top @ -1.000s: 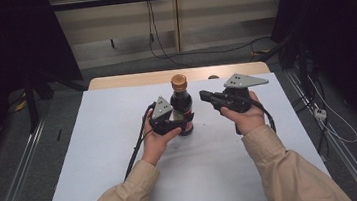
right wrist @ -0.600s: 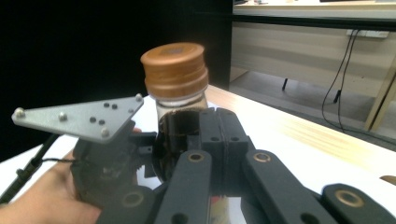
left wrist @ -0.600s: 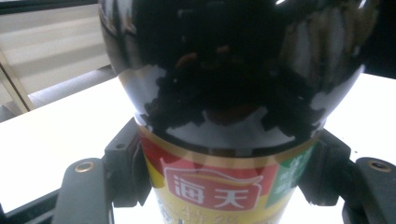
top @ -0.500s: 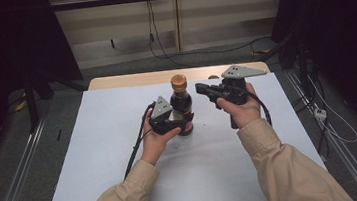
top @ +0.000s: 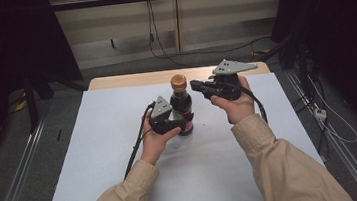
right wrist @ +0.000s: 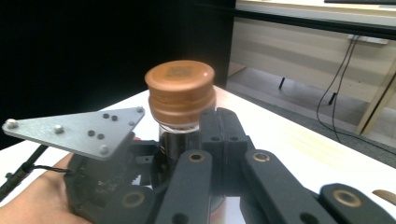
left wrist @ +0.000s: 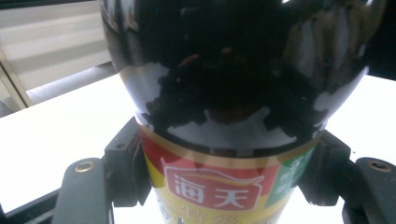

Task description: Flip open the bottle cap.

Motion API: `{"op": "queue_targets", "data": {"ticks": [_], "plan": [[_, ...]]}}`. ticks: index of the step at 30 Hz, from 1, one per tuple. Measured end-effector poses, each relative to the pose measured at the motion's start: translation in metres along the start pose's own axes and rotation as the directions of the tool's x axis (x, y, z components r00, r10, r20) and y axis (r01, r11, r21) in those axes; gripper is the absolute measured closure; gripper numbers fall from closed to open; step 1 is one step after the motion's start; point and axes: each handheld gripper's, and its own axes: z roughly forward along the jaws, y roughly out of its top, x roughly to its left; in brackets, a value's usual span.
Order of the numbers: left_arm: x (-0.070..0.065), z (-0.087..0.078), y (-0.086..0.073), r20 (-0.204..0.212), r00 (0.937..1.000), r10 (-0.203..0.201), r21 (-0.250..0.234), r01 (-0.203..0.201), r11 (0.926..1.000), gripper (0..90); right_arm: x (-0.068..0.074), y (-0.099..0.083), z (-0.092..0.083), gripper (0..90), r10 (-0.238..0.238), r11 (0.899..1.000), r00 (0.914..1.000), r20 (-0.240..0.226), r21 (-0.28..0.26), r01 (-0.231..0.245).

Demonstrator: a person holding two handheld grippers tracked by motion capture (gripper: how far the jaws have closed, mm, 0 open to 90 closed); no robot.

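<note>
Right hand-held gripper moved nearer bottle; left hand-held gripper clamps bottle.

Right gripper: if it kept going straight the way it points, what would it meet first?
Most likely the bottle, near its brown cap; the right gripper points at it with shut jaws. Height alignment is uncertain.

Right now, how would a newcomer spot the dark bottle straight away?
Look at the white table: near its middle stands a dark glass bottle with a red and yellow label. The left gripper clamps its lower body; its round brown cap makes it unmistakable.
</note>
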Motion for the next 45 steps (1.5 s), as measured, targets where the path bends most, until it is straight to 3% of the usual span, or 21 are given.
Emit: {"op": "queue_targets", "data": {"ticks": [24, 32, 34, 35, 36, 37, 38, 39, 41, 43, 45], "plan": [[-0.001, 0.000, -0.002, -0.012, 0.9998, -0.013, -0.002, 0.013, 0.9999, 30.8, 0.007, 0.015, 0.005, 90.0, -0.057, 0.997, 0.9982, -0.021, 0.056, 0.058], [0.001, -0.001, -0.002, -0.022, 0.9988, -0.044, -0.001, 0.044, 0.9990, 31.1, 0.013, 0.020, 0.008, 90.0, -0.066, 0.995, 0.9975, -0.024, 0.079, 0.068], [0.002, -0.001, -0.002, -0.020, 0.9985, -0.052, -0.003, 0.052, 0.9987, 31.1, 0.015, 0.022, 0.009, 90.0, -0.056, 0.996, 0.9972, -0.050, 0.066, 0.060], [-0.001, 0.001, -0.001, -0.016, 0.9997, -0.020, 0.005, 0.020, 0.9998, 31.2, 0.017, 0.023, 0.010, 90.0, -0.062, 0.997, 0.9957, -0.068, 0.044, 0.065], [-0.008, 0.004, 0.000, -0.033, 0.9994, 0.013, 0.008, -0.013, 0.9999, 31.1, 0.021, 0.028, 0.010, 90.0, -0.035, 0.999, 0.9944, -0.100, 0.006, 0.036], [-0.014, 0.006, 0.002, -0.049, 0.9976, 0.048, 0.016, -0.047, 0.9987, 31.1, 0.028, 0.036, 0.010, 90.0, -0.051, 0.999, 0.9928, -0.108, -0.022, 0.049], [-0.018, 0.008, 0.004, -0.064, 0.9967, 0.051, 0.023, -0.049, 0.9985, 31.1, 0.037, 0.046, 0.012, 90.0, -0.093, 0.996, 0.9909, -0.097, -0.017, 0.091], [-0.018, 0.008, 0.006, -0.072, 0.9965, 0.042, 0.038, -0.040, 0.9985, 30.9, 0.045, 0.053, 0.014, 90.0, -0.141, 0.990, 0.9879, -0.065, 0.016, 0.142], [-0.012, 0.005, 0.004, -0.070, 0.9975, -0.012, 0.032, 0.015, 0.9994, 31.0, 0.052, 0.061, 0.014, 90.0, -0.158, 0.987, 0.9856, -0.061, 0.012, 0.159], [-0.005, 0.000, 0.000, -0.042, 0.9979, -0.050, 0.016, 0.050, 0.9986, 31.0, 0.046, 0.060, 0.010, 90.0, -0.161, 0.987, 0.9861, -0.042, 0.018, 0.161], [-0.007, -0.001, -0.001, -0.036, 0.9988, -0.033, 0.019, 0.034, 0.9992, 31.0, 0.034, 0.050, 0.005, 90.0, -0.136, 0.990, 0.9905, -0.024, 0.028, 0.136]]}}
